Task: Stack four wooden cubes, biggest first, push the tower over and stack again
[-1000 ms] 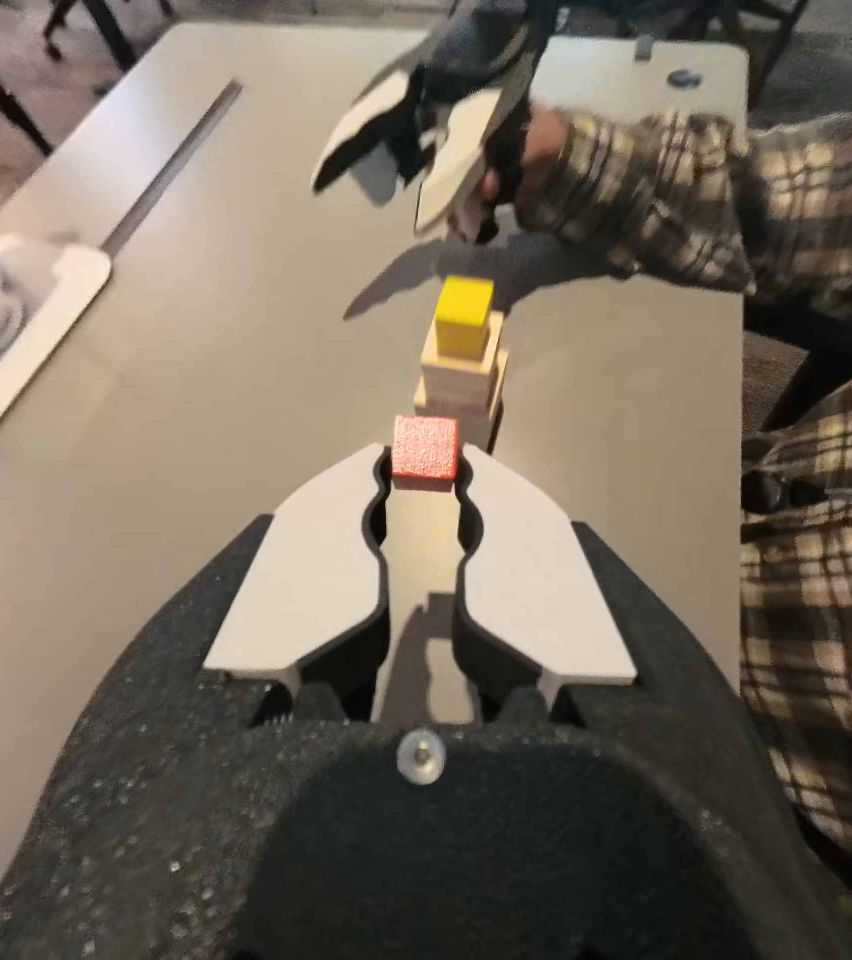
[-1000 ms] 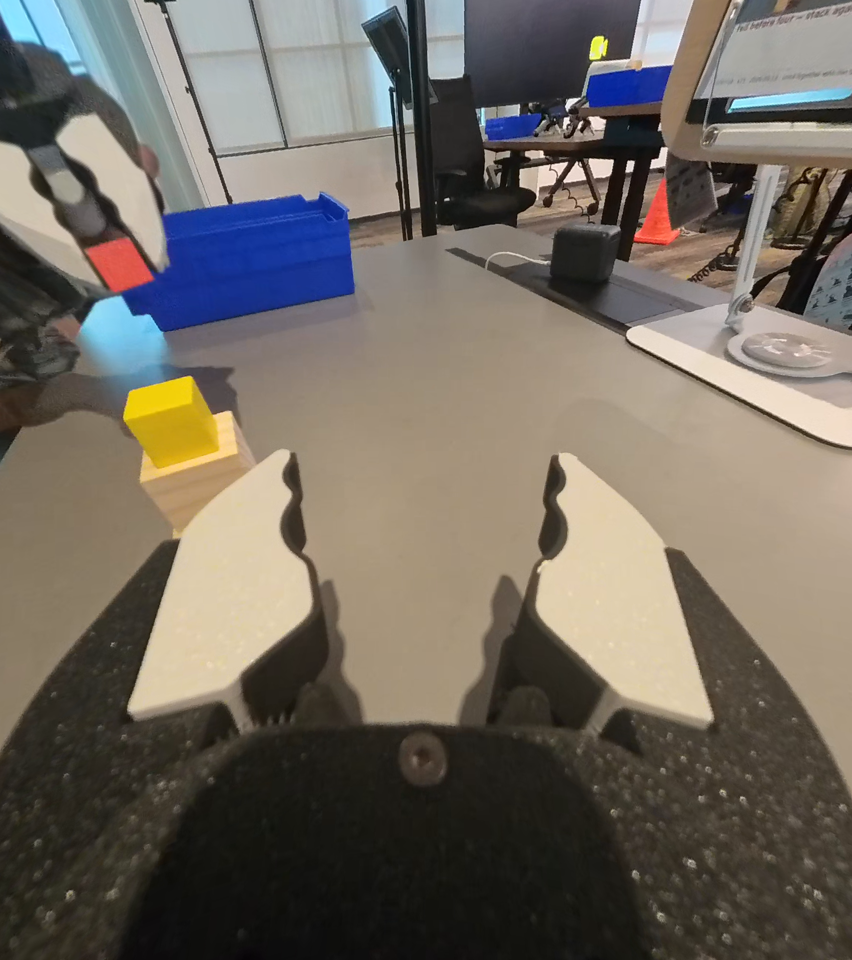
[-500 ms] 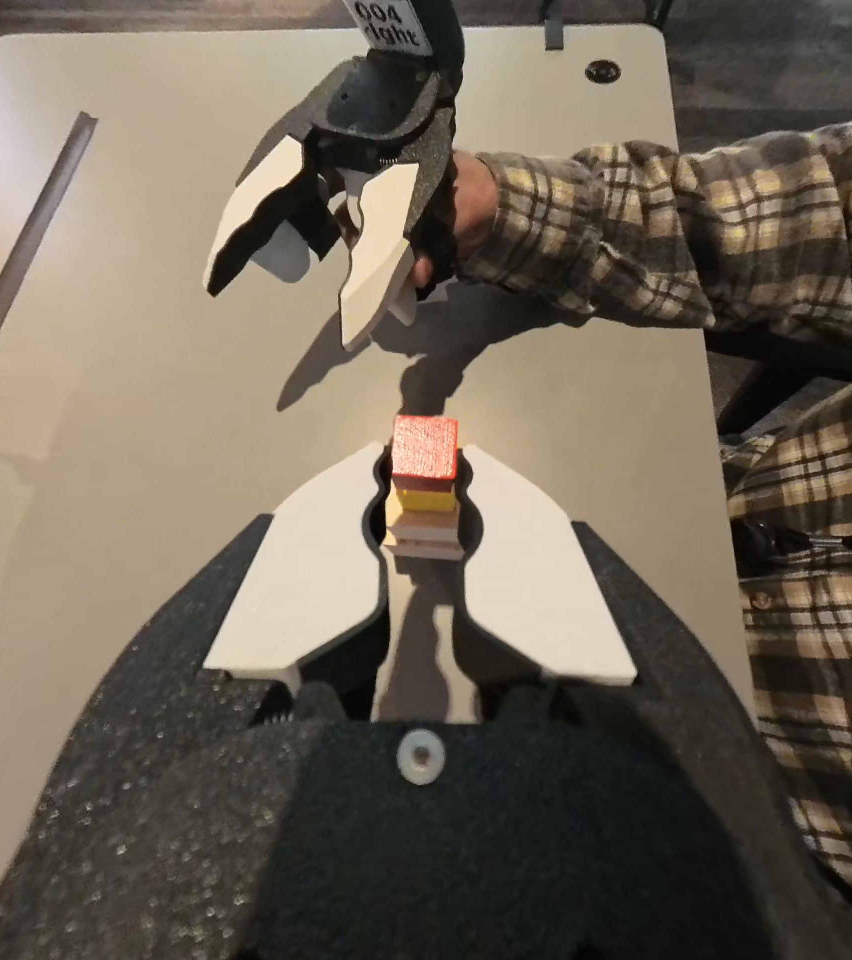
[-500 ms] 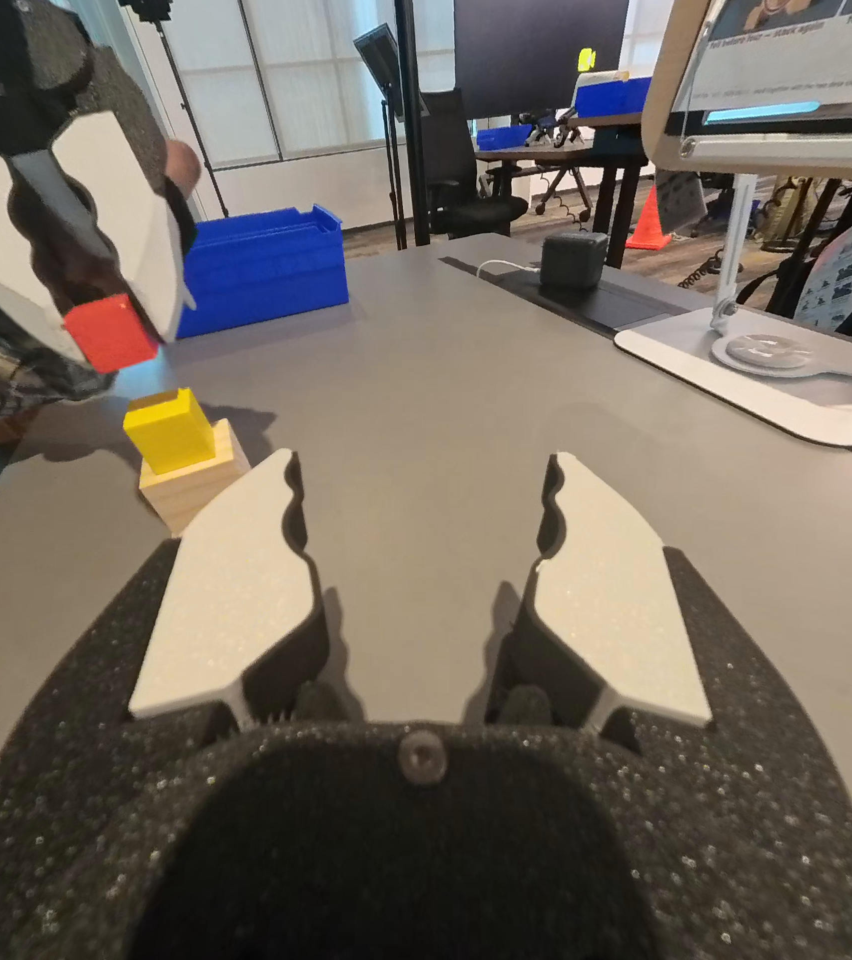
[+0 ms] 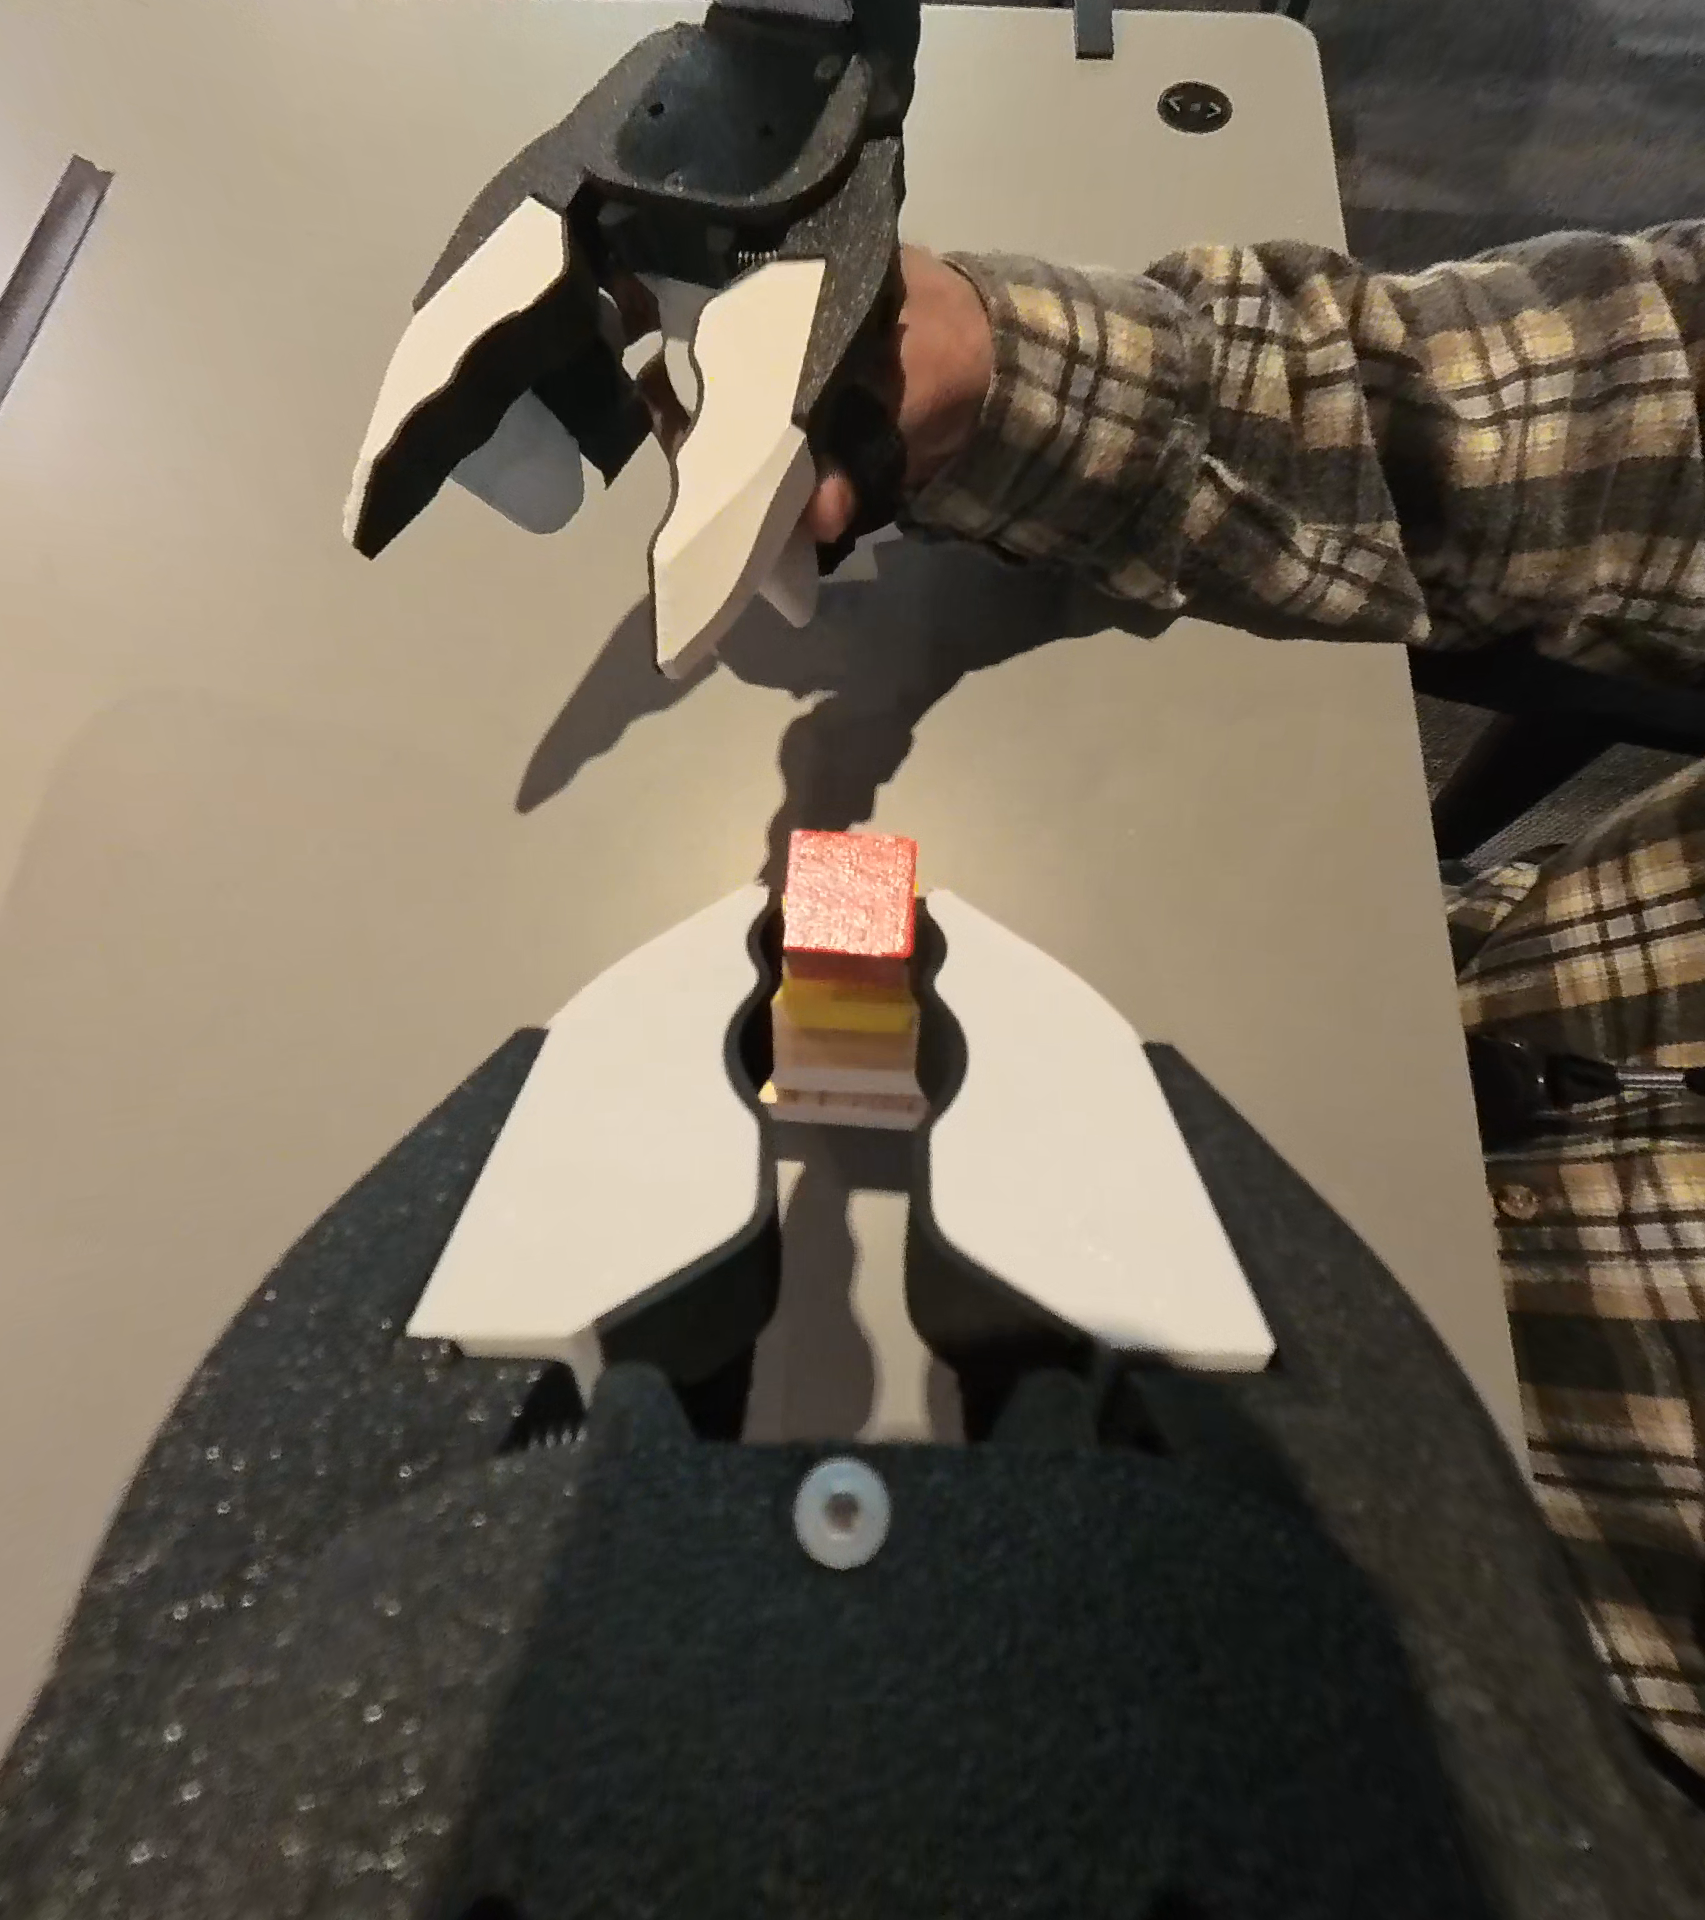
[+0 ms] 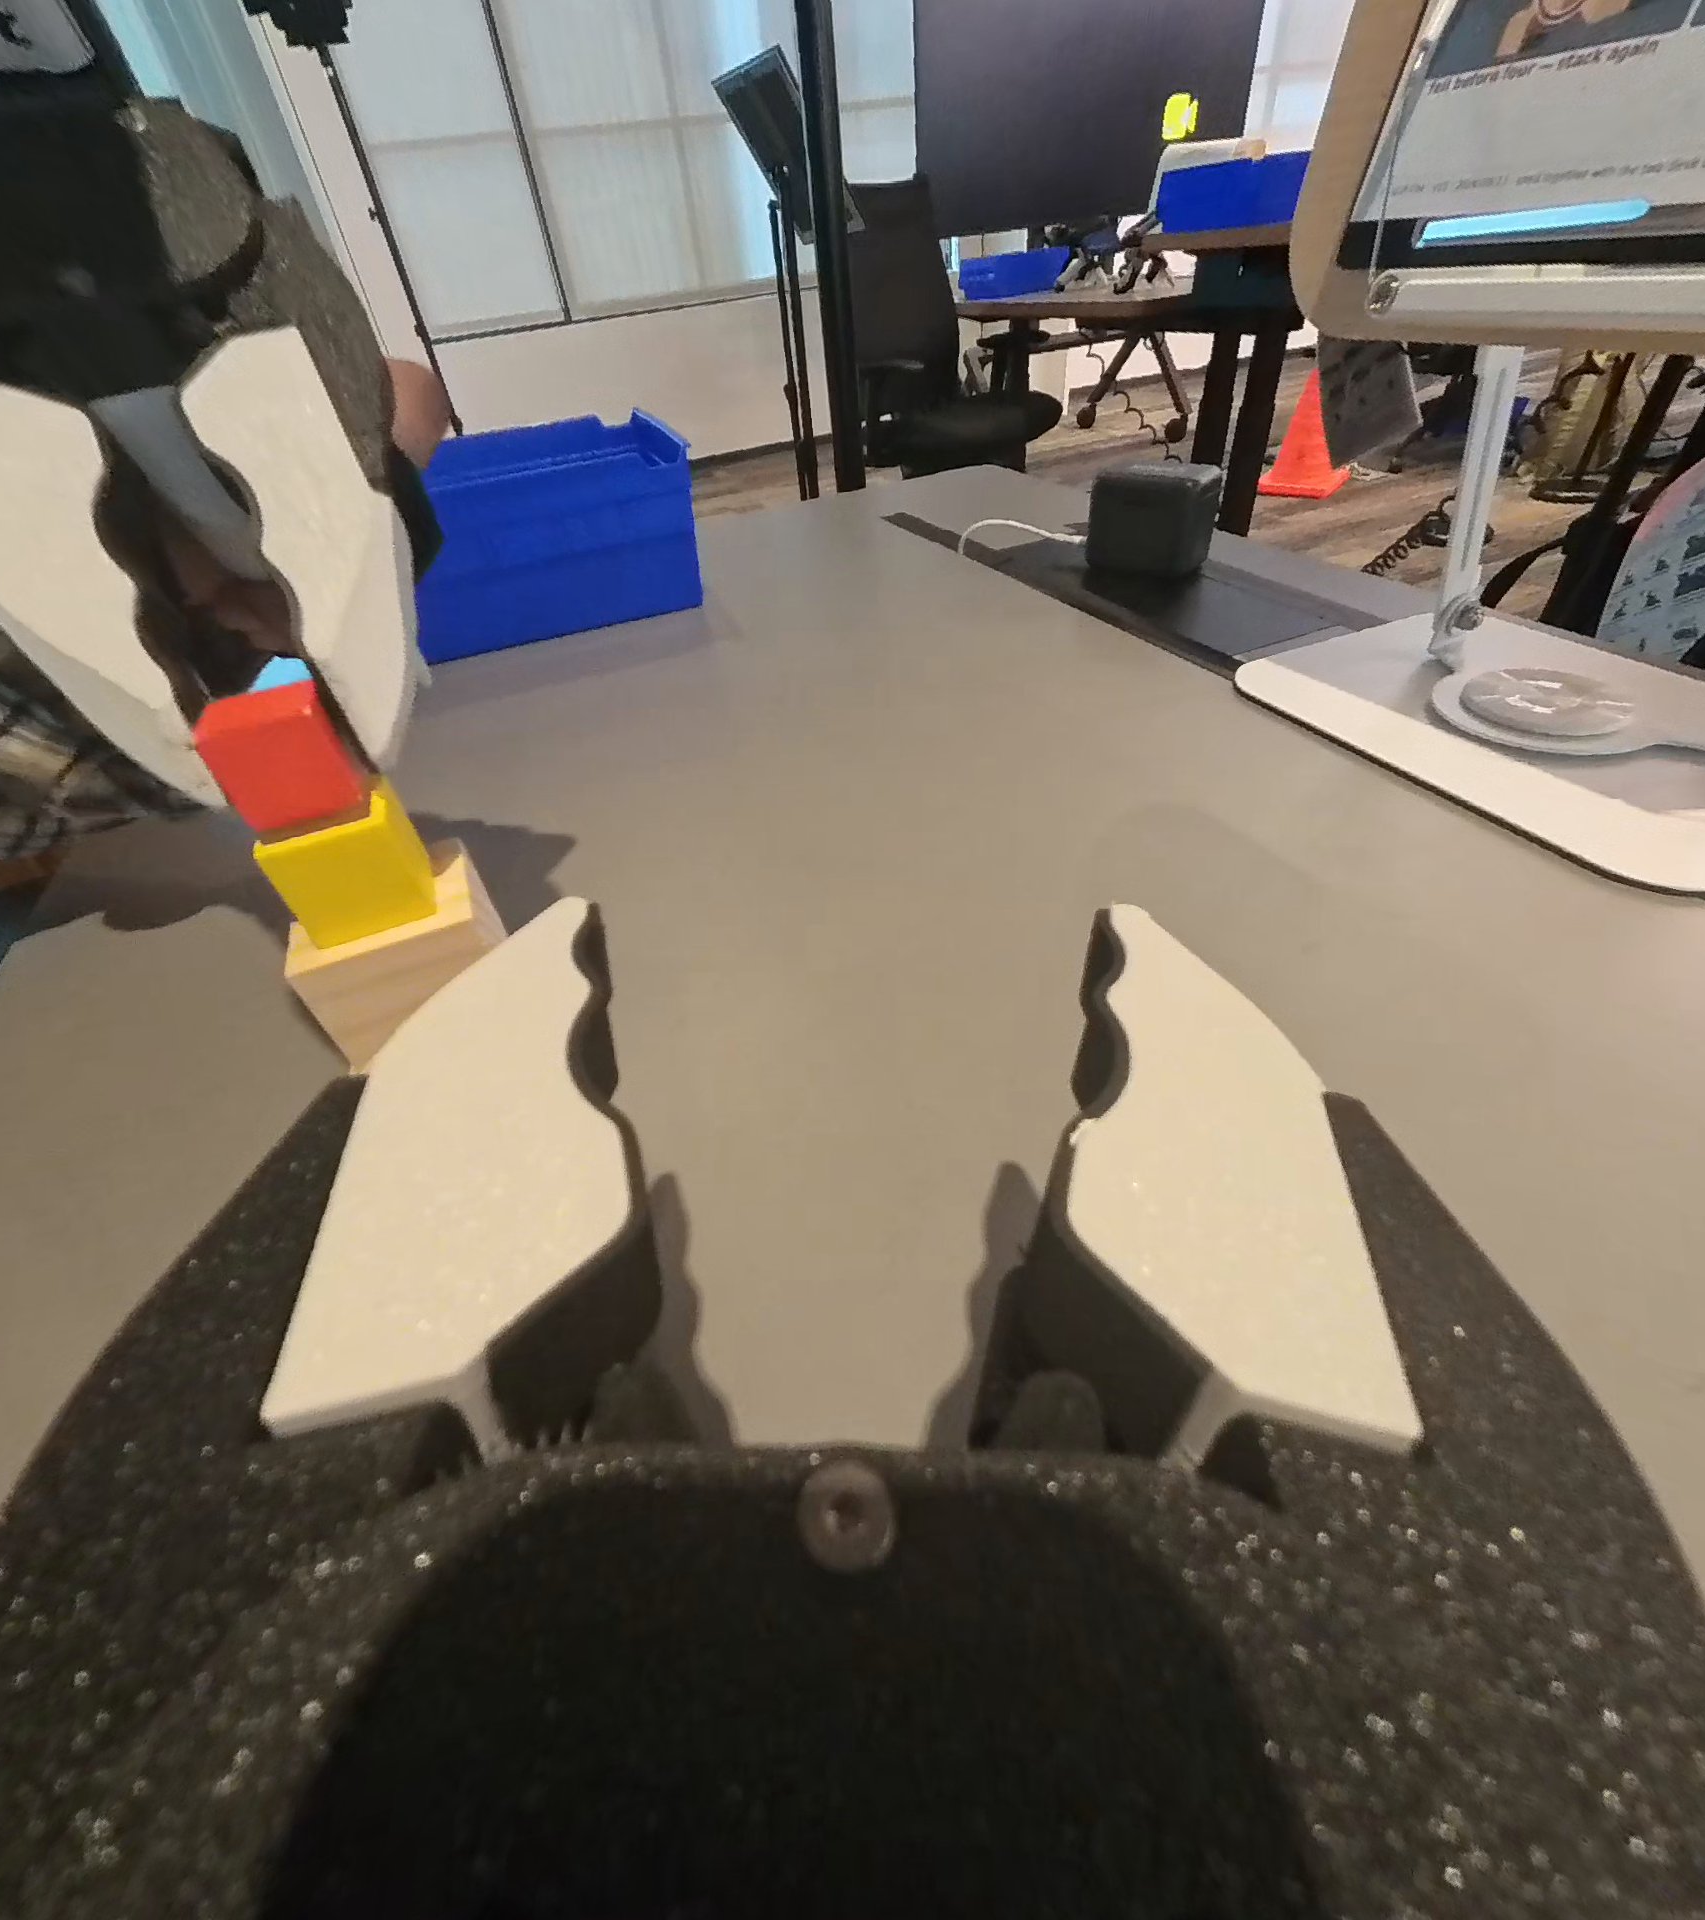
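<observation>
My left gripper point(image 5: 848, 906) is shut on a small red cube point(image 5: 850, 891) and holds it from above on top of a yellow cube point(image 5: 840, 1010). The yellow cube stands on two natural wooden cubes point(image 5: 848, 1086), the larger one lowest. In the right wrist view the left gripper point(image 6: 282, 771) holds the red cube point(image 6: 274, 764), slightly tilted, against the top of the yellow cube point(image 6: 344, 868). One wooden cube point(image 6: 391, 956) shows below it. My right gripper point(image 6: 846, 920) is open and empty, to the right of the tower. It also shows beyond the tower in the left wrist view point(image 5: 521, 597).
A blue bin point(image 6: 557, 540) stands behind the tower. A dark grey box point(image 6: 1151, 532) with a cable and a white stand base point(image 6: 1513, 748) under a screen are at the right. A plaid sleeve point(image 5: 1347, 436) reaches in over the table's edge point(image 5: 1388, 623).
My left gripper has carried the red cube over the tower and lowered it onto the yellow cube. The right gripper has stayed open beside the tower.
</observation>
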Available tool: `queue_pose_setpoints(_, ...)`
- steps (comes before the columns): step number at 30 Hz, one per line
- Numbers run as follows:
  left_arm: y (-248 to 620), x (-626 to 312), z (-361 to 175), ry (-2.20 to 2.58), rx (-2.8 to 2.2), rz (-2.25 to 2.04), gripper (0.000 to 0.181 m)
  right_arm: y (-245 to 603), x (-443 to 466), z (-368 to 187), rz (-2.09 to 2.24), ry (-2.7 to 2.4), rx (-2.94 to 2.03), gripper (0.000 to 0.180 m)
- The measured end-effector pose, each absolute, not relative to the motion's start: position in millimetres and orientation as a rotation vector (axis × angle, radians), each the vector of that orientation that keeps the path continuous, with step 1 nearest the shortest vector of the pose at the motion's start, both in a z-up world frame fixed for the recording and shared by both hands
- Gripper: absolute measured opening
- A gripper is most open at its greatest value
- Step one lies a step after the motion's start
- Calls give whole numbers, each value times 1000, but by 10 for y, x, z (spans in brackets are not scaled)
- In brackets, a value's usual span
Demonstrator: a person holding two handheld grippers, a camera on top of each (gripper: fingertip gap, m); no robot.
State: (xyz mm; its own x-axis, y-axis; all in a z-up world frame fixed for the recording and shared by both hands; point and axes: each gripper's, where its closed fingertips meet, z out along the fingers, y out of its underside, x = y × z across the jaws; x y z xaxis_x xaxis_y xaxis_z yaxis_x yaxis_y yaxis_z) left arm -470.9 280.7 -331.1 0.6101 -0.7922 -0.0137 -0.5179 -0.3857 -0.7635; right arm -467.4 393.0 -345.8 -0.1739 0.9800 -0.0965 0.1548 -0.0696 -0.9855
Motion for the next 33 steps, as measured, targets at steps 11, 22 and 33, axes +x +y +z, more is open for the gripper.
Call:
queue_pose_setpoints(11, 2804, -4689, -3338, 1049, -2077, -446, 23, 3932, -4679, -3472, 1336, -1418, -1296, 86)
queue_pose_setpoints(22, 2812, -4702, -3340, 1028, -2078, -443, 23, 3930, -4679, -3477, 1339, -1421, -1298, 86)
queue_pose_setpoints(33, 2821, -4704, -3351, 1010, -2084, -448, 24, 3923, -4676, -3468, 1339, -1424, -1293, 86)
